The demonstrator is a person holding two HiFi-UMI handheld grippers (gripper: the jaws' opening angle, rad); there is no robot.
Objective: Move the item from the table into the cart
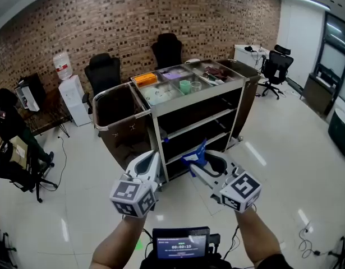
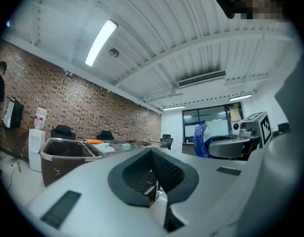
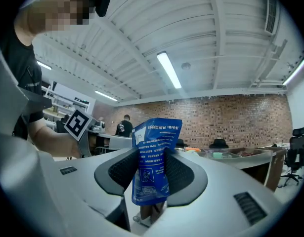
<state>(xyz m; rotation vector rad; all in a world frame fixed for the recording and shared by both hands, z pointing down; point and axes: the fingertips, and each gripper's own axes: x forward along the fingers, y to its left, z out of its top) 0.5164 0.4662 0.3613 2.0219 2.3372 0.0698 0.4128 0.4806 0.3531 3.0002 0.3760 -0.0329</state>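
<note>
Bright, even light from ceiling tubes (image 3: 169, 69); pale glare streaks on the floor (image 1: 256, 153). Fisheye curves walls (image 1: 105, 21), corners go black. Left gripper (image 2: 152, 154) close-up looks soft.

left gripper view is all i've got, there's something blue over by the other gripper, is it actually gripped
Observer: Yes. The right gripper view shows the blue pouch upright between the pads of the right gripper, pressed from both sides.
Operator: ok where's the cart from us
Observer: In the head view the cart stands straight ahead of both grippers, well apart from them.
Operator: anywhere besides the top to put it
Observer: Under the top there are open shelves, and their open side faces us.
</note>
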